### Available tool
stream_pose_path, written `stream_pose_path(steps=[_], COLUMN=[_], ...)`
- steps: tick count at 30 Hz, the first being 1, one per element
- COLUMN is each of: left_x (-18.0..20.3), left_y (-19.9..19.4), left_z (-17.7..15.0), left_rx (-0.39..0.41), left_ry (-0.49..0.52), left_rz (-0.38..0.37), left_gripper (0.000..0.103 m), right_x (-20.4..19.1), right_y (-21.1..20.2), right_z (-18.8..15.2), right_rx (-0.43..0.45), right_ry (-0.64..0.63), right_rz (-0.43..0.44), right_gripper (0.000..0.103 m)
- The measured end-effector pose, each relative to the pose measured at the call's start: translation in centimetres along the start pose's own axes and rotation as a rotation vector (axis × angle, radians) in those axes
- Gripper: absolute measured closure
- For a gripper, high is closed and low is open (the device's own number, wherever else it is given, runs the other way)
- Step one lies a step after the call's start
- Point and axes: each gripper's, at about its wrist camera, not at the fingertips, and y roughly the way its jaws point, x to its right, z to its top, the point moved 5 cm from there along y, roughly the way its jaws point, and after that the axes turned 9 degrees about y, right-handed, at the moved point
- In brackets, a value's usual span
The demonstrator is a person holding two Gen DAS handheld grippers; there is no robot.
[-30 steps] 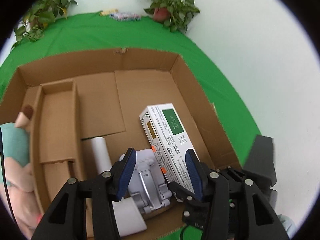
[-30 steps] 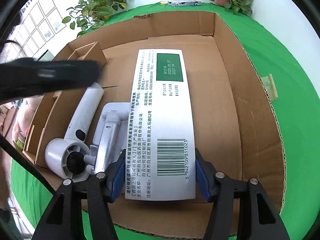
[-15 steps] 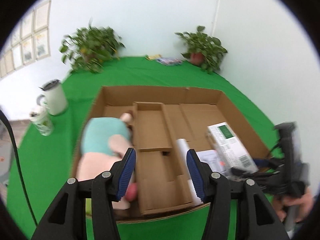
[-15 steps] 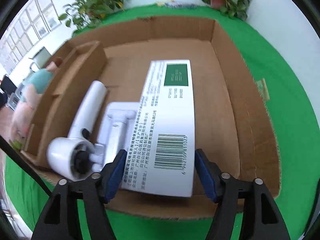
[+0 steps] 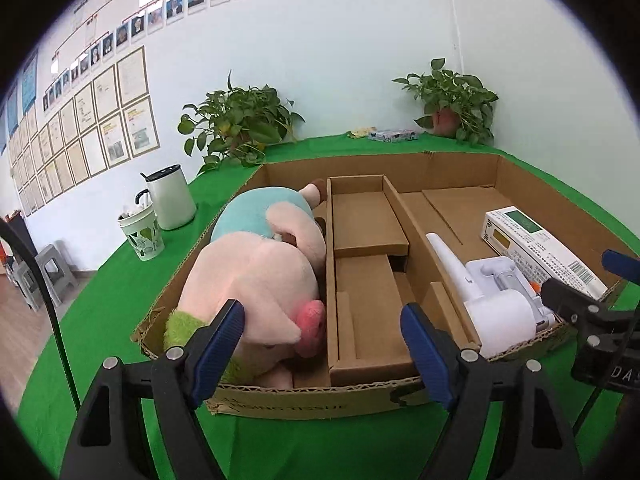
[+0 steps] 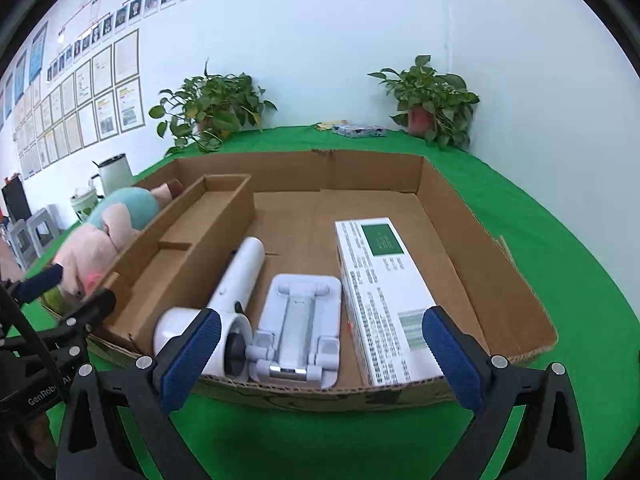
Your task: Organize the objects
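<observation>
An open cardboard box (image 5: 304, 396) lies on green cloth. A pink plush pig (image 5: 256, 264) fills its left bay, beside a cardboard divider (image 5: 368, 224). Its right bay holds a white handheld blower (image 6: 240, 280), a grey phone stand (image 6: 300, 320) and a white carton with a green patch (image 6: 380, 292), side by side. My left gripper (image 5: 322, 344) hovers before the box's near wall, jaws opening with nothing between them. My right gripper (image 6: 322, 340) hangs before the right bay, jaws opening, pads clear of the carton. The pig (image 6: 100, 240) shows at the left in the right wrist view.
A white lidded mug (image 5: 170, 204) and a leaf-patterned cup (image 5: 142, 232) stand left of the box. Two potted plants (image 5: 240, 124) (image 5: 452, 100) and small packets (image 5: 392, 135) line the table's back edge. Grey stools (image 5: 40, 276) stand on the floor at the left.
The right gripper let go of the white carton and backed out of the box. The left gripper left the phone stand, swung left and back, and both jaws spread wider.
</observation>
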Motion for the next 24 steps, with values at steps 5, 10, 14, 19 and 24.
stream_pose_path(steps=[5, 10, 14, 19, 24], left_x=[-0.1, -0.1, -0.1, 0.0, 0.0], left_y=[0.3, 0.5, 0.5, 0.5, 0.5], left_z=[-0.3, -0.3, -0.3, -0.4, -0.4], left_rx=[0.007, 0.001, 0.000, 0.000, 0.000], left_ry=[-0.032, -0.035, -0.040, -0.043, -0.045], left_rz=[0.008, 0.001, -0.005, -0.006, -0.008], left_gripper=[0.018, 0.015, 0.015, 0.015, 0.014], right_x=[0.2, 0.5, 0.5, 0.4, 0.4], right_y=[1.4, 1.5, 1.6, 1.6, 1.6], right_z=[-1.0, -1.3, -1.3, -1.3, -1.3], right_rx=[0.030, 0.049, 0.050, 0.050, 0.050], right_ry=[-0.018, -0.019, -0.019, -0.019, -0.019], right_rz=[-0.019, -0.017, -0.017, -0.018, -0.018], right_gripper=[0.001, 0.001, 0.000, 0.000, 0.000])
